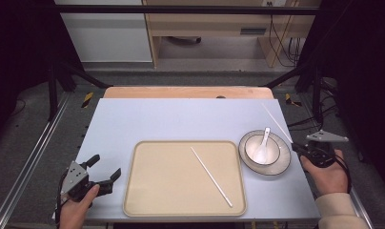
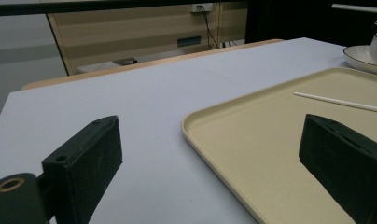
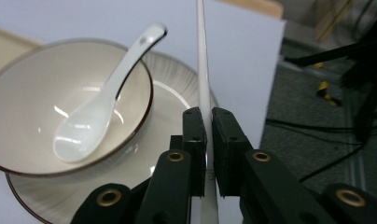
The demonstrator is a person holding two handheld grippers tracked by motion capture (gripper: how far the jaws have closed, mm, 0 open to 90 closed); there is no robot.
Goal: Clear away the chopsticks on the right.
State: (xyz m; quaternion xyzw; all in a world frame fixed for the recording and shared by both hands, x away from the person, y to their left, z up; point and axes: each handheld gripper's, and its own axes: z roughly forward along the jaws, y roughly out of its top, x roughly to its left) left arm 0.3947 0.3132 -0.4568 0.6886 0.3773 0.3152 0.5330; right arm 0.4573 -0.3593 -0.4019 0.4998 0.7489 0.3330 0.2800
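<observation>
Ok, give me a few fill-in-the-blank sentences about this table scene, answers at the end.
1. The spoon rests in the ____.
2. The right claw is shut on a white ____.
3. The other chopstick lies on the ____.
4. The left claw is ____ and holds nothing.

Missing words: bowl; chopstick; tray; open
</observation>
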